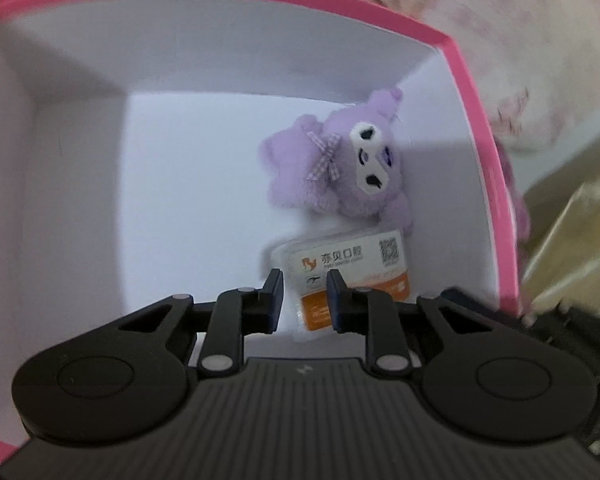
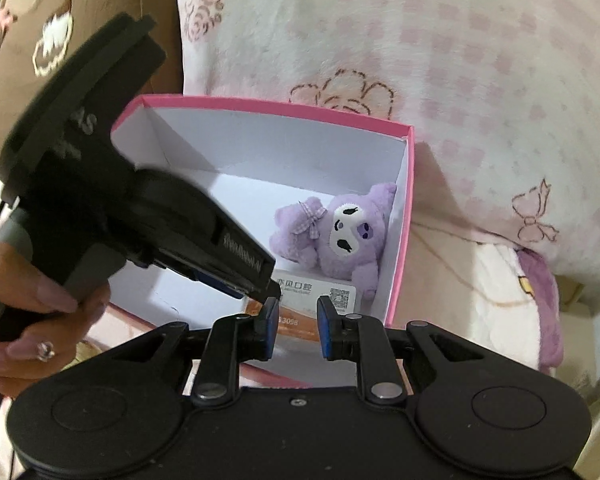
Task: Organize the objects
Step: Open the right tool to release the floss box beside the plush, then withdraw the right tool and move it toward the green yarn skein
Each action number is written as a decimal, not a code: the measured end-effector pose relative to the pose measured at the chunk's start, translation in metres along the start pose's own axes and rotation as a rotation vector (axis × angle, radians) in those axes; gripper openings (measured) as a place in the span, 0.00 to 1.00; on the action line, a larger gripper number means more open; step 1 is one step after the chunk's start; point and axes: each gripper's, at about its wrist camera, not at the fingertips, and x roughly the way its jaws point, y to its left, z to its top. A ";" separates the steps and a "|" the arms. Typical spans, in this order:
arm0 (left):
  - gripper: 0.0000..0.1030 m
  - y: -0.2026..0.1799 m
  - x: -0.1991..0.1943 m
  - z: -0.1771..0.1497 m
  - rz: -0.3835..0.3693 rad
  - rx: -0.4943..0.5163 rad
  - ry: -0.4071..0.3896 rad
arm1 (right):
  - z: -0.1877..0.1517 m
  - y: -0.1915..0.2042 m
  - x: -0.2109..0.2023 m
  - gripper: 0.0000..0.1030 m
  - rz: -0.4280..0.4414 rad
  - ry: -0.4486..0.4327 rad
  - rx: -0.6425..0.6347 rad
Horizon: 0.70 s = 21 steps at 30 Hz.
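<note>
A pink-rimmed cardboard box (image 2: 404, 216) with smooth white inner walls is sitting open on a fuzzy blanket (image 2: 440, 60) printed with pale pink checks and outlined roses. In the right wrist view the box is filling the middle of the frame; in the left wrist view its rim (image 1: 480, 128) is curving across the top and right.

Inside, a fluffy purple plush toy (image 1: 352, 168) with a white face patch and a gingham bow is lying against the right wall. Just below it in the frame, a flat, glossy white-and-orange plastic packet (image 1: 348, 264) with a QR code is lying on the box floor, touching the plush.

The left gripper (image 1: 303, 296) is pointing down into the box, its black fingers drawn as close as they go, nothing pinched between them; the packet is lying beyond the tips. In the right wrist view a hand (image 2: 32, 320) is gripping its handle at lower left.

The right gripper (image 2: 298, 326) is hovering at the box's near edge, fingers likewise closed and empty.
</note>
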 end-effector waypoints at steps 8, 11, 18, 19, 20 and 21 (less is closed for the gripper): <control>0.22 -0.001 -0.071 -0.013 0.025 0.082 -0.070 | -0.004 0.009 -0.039 0.26 0.052 0.002 0.151; 0.25 0.002 -0.109 -0.020 0.022 0.106 -0.076 | -0.004 0.018 -0.059 0.28 0.045 0.001 0.152; 0.38 -0.001 -0.176 -0.049 0.055 0.167 -0.124 | -0.003 0.045 -0.109 0.37 0.027 -0.010 0.084; 0.39 -0.001 -0.186 -0.055 0.066 0.181 -0.126 | -0.004 0.050 -0.116 0.37 0.025 -0.008 0.073; 0.39 0.000 -0.196 -0.061 0.077 0.194 -0.126 | -0.005 0.054 -0.122 0.37 0.024 -0.004 0.063; 0.39 -0.001 -0.205 -0.069 0.089 0.225 -0.122 | -0.007 0.059 -0.129 0.37 0.022 -0.005 0.055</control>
